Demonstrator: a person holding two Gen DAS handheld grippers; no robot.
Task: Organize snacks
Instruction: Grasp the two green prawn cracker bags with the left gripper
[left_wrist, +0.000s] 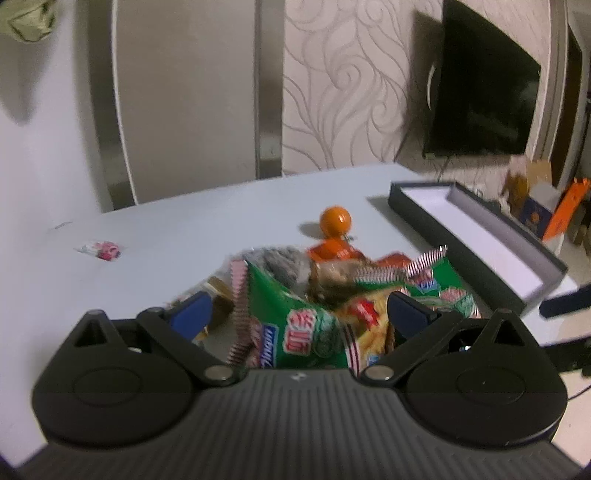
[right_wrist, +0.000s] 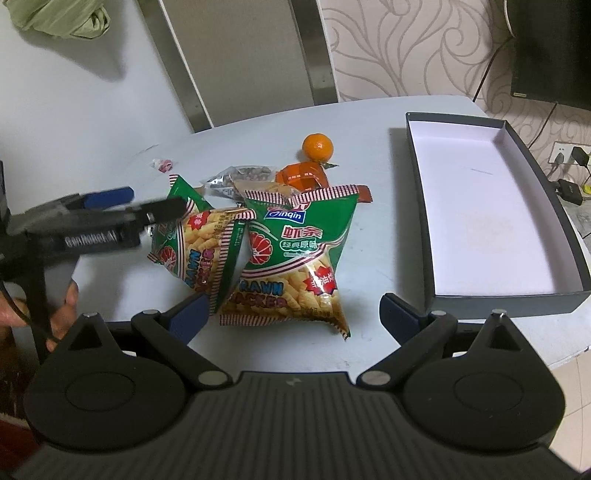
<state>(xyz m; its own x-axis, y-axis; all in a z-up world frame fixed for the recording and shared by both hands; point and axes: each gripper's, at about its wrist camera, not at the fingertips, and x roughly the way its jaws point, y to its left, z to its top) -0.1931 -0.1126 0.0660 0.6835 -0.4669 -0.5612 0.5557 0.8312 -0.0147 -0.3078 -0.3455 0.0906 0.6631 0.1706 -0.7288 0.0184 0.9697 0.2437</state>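
Our left hand-held gripper (left_wrist: 299, 314) is spread wide around the left prawn cracker bag (left_wrist: 295, 325); our right hand-held gripper (right_wrist: 293, 314) is wide too, hovering near the right bag (right_wrist: 295, 258). Both lie mid-counter (right_wrist: 110, 147), with the empty box (right_wrist: 491, 206) to the right. The bags look light, puffy, crinkly and slippery, so we'd pinch a crimped edge.
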